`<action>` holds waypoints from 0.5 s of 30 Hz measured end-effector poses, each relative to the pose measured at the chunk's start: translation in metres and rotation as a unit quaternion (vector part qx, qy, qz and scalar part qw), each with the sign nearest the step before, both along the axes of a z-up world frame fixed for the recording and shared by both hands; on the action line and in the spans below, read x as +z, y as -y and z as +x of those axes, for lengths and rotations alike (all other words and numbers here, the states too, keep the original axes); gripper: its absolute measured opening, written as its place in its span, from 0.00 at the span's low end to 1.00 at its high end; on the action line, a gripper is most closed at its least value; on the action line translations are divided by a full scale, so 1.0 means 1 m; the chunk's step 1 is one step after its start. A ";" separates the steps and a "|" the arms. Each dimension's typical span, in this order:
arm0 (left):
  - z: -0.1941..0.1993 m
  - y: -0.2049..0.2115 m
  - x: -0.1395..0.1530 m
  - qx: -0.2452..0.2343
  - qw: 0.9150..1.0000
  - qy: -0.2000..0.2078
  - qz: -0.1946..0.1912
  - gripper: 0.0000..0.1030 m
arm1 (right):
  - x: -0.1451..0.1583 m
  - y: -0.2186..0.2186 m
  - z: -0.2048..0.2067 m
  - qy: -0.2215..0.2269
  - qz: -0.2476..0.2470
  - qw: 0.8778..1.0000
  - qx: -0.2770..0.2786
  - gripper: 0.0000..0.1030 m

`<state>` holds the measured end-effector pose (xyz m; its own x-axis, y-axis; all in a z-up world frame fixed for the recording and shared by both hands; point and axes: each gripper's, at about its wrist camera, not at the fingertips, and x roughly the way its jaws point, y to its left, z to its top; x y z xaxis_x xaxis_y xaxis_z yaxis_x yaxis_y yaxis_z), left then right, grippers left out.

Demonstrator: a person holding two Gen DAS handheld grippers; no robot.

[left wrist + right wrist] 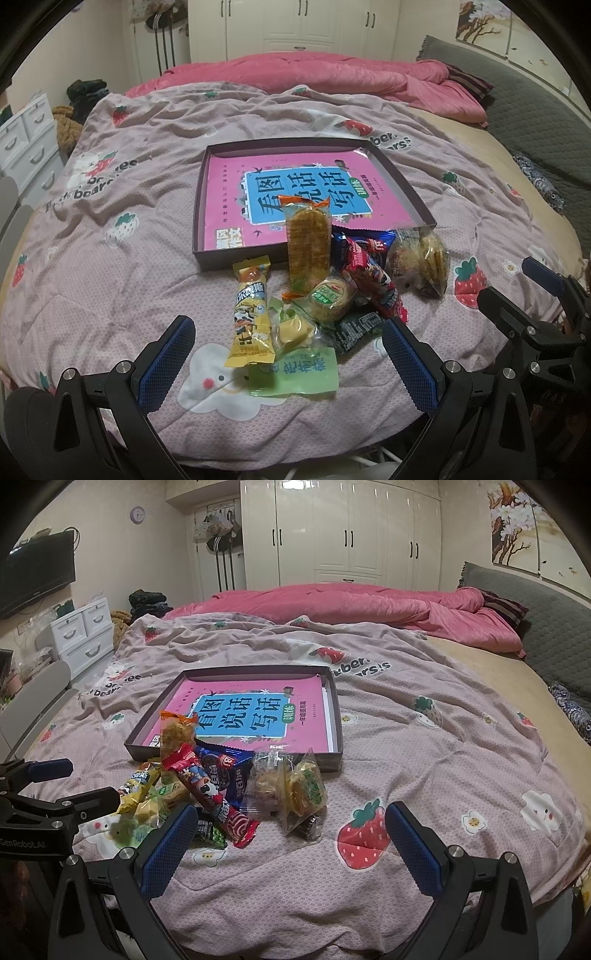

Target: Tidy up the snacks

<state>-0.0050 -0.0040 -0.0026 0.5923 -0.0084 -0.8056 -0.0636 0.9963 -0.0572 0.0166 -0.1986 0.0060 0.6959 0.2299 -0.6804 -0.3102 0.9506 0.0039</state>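
Nothing sorted yet: crinkly wrapped snack packets (317, 291) heaped on strawberry-print quilt (122, 280), just before shallow dark cardboard tray (402, 184). Left gripper (288, 354) and right gripper (291, 834) agape, empty. Next: pinch one packet, probably.

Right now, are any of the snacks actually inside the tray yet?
Not properly. The tray holds only a pink book; one orange cracker pack leans over its near rim, and the others lie on the quilt.
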 end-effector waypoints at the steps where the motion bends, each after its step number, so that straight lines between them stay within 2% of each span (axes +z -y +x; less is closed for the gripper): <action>1: 0.000 -0.001 -0.001 0.000 1.000 -0.001 -0.001 0.98 | 0.000 0.000 -0.001 0.000 0.000 1.000 0.000 0.99; 15: 0.000 -0.012 -0.009 0.005 1.000 -0.020 -0.010 0.98 | -0.005 0.002 0.006 -0.007 0.000 1.000 -0.005 0.99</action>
<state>-0.0050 0.0085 -0.0114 0.5592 -0.0178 -0.8288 -0.0772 0.9943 -0.0734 0.0227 -0.2007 0.0011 0.6886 0.2230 -0.6900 -0.3006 0.9537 0.0083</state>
